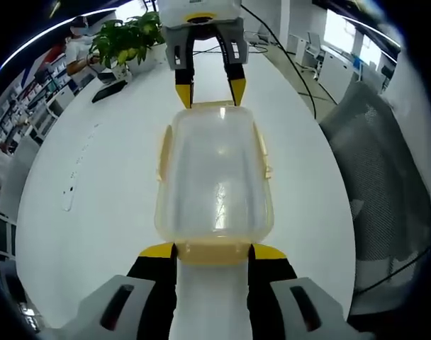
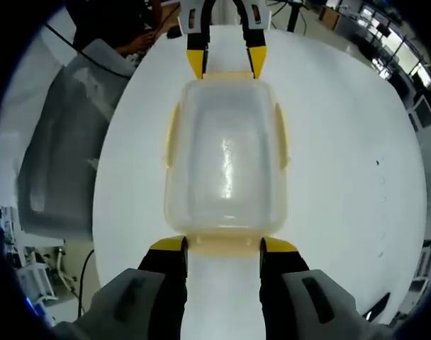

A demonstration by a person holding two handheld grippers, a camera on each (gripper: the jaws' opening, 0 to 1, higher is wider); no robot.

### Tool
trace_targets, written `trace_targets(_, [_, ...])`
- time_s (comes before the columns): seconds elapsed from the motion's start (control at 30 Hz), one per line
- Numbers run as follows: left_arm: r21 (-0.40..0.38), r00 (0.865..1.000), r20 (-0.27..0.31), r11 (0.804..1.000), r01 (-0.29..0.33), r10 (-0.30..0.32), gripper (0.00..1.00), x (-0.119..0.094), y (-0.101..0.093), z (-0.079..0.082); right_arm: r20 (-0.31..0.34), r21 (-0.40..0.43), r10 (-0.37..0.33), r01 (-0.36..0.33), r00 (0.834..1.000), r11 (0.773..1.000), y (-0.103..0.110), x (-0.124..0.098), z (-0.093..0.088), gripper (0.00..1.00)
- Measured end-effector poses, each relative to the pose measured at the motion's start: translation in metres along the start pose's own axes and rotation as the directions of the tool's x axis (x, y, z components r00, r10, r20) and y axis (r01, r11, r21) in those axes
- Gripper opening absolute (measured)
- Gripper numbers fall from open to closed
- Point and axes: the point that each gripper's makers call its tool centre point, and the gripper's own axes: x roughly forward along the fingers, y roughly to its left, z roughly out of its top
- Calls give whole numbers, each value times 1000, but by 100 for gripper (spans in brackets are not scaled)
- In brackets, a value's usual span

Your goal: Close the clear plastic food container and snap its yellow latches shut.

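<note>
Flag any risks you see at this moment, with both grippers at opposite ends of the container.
1. The container sits on a smooth white table; if one gripper pushes harder, it may slide.
2. The left gripper and right gripper straddle the end latches with jaws open; pressing off-centre could leave one unsnapped.
3. The side latches look flared outward, so the lid may lift there.

The end latch (image 1: 213,252) of the container (image 1: 215,177) sat between the left gripper's fingers (image 1: 159,250); whether they touched it was unclear. The surface (image 1: 102,184) ran past the frame.
</note>
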Motion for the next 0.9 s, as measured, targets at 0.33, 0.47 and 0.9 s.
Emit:
trace_targets(0.33, [-8, 1000, -5, 1000, 3, -3, 33, 2, 0, -6, 4, 0, 11, -11, 1000, 1000, 1, 4, 1, 36])
trace_targets(0.47, [-10, 1000, -4, 1000, 3, -3, 33, 4, 1, -7, 6, -3, 10, -10, 1000, 1000, 0, 5, 1, 36])
trace_targets(0.9, [-8, 1000, 1, 1000, 1, -1, 33, 4, 2, -6, 1, -4, 8, -8, 1000, 1000, -2, 5, 1, 37])
